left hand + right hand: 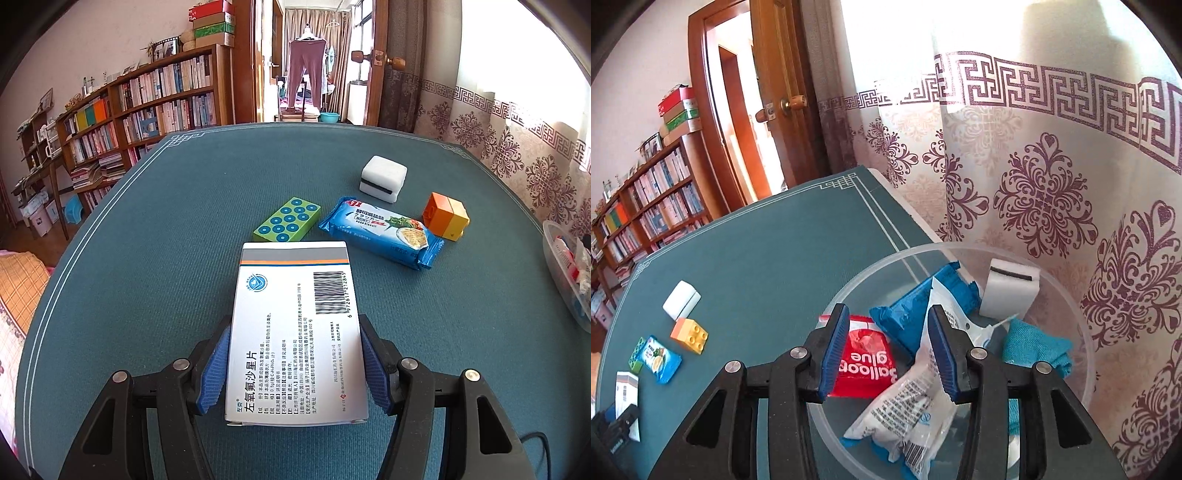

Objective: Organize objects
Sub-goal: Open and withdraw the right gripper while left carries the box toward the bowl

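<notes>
Left gripper (295, 363) holds a white medicine box (295, 325) by its two long sides, with the blue pads pressed on the cardboard near the end closest to the camera. The box points toward 12 o'clock over the green table mat (147, 258); whether its far end rests on the mat I cannot tell.

Such a box is probably light and stiff, but hollow, so a hard squeeze can dent the walls. The printed faces look smooth, and a hold at one end lets the far end swing. A hold nearer the middle of the long sides seems safer to me.

Beyond the box, at about 12 o'clock, lies a green block with blue dots (287, 220). At 1 o'clock is a blue biscuit packet (380, 232): soft wrapper, brittle contents, best taken across its narrow width with little force. Further at 1 o'clock stand a white sponge (382, 178) and an orange and yellow toy brick (445, 218), which is hard and easy to pinch on its flat sides.

Right gripper (886, 352) hangs over the clear plastic bowl (1086, 332) at the table's right edge. Its jaws stand a little apart and nothing is between them. Below them lie a white crinkly bag (905, 417), a red glue packet (862, 363), a blue wrapper (912, 314), another sponge (1010, 291) and a blue cloth (1036, 347).
</notes>
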### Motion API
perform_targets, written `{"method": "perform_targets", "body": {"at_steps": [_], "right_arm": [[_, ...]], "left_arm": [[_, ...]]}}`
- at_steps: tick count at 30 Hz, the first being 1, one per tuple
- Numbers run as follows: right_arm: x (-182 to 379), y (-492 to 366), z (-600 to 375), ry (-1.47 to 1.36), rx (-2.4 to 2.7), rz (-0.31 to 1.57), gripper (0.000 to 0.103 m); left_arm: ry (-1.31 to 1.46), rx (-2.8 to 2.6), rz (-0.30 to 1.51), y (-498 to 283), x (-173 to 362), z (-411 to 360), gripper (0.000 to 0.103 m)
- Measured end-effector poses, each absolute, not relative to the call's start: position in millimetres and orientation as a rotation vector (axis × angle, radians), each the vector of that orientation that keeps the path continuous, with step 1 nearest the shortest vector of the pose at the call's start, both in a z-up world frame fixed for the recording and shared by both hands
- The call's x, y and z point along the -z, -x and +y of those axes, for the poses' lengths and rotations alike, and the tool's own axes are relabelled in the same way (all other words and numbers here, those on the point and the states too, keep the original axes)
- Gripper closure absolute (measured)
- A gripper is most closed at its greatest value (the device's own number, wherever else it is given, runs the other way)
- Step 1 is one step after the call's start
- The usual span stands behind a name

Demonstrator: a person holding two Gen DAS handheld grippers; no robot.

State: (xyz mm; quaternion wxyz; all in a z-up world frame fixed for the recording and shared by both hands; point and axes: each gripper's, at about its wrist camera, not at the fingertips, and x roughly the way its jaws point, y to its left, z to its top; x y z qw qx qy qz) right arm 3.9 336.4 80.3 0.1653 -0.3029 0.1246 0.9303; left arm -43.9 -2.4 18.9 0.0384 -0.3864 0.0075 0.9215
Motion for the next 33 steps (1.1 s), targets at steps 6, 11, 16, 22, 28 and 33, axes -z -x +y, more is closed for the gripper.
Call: {"method": "perform_targets", "body": {"at_steps": [6,11,16,22,28,33], "right_arm": [[-80,-36,334,0.861,-2.679,0.355,0.057],[-80,-55,332,0.87,-2.699,0.351,0.057],[-77,-69,333,0.882,-2.716,0.348,0.057],[-77,-83,331,0.882,-2.751,0.317,0.057],[-75,-94,332,0.897,-2.781,0.314,0.057],[-73,-102,329,0.922,-2.813,0.289,0.057]], "left_arm": [[1.191,-2.806,0.027,41,-20,4,0.037],[1.197,-2.77,0.02,37,-22,14,0.037],[1.189,-2.733,0.027,34,-26,33,0.037],[1.153,-2.685,0.062,32,-34,66,0.037],[1.106,-2.638,0.088,33,-46,98,0.037],[1.097,-2.596,0.094,39,-52,120,0.037]]}}
